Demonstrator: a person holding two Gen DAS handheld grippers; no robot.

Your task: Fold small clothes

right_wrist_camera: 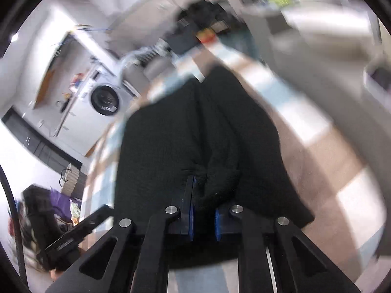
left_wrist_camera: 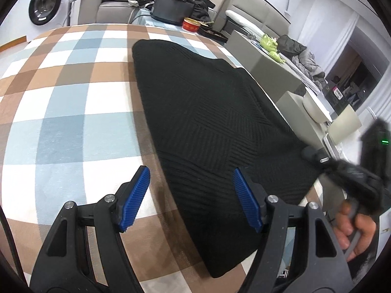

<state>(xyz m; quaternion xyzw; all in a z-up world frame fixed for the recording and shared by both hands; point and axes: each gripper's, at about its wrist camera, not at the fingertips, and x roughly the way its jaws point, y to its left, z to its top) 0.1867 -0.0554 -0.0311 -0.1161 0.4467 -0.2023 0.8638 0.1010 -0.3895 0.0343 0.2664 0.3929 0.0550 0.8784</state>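
Note:
A black knitted garment [left_wrist_camera: 207,112] lies flat on the checked tablecloth [left_wrist_camera: 61,102]. My left gripper [left_wrist_camera: 190,188] is open and empty, hovering over the garment's near left edge. My right gripper [right_wrist_camera: 204,190] is shut on a bunched fold of the same black garment [right_wrist_camera: 171,134] and lifts that edge; its view is blurred by motion. In the left wrist view the right gripper [left_wrist_camera: 315,157] shows at the garment's right edge, held by a hand.
A grey sofa [left_wrist_camera: 268,56] stands right of the table. At the table's far end sit a black box [left_wrist_camera: 171,7] and a red tin [left_wrist_camera: 191,24]. A washing machine [left_wrist_camera: 45,2] is at far left.

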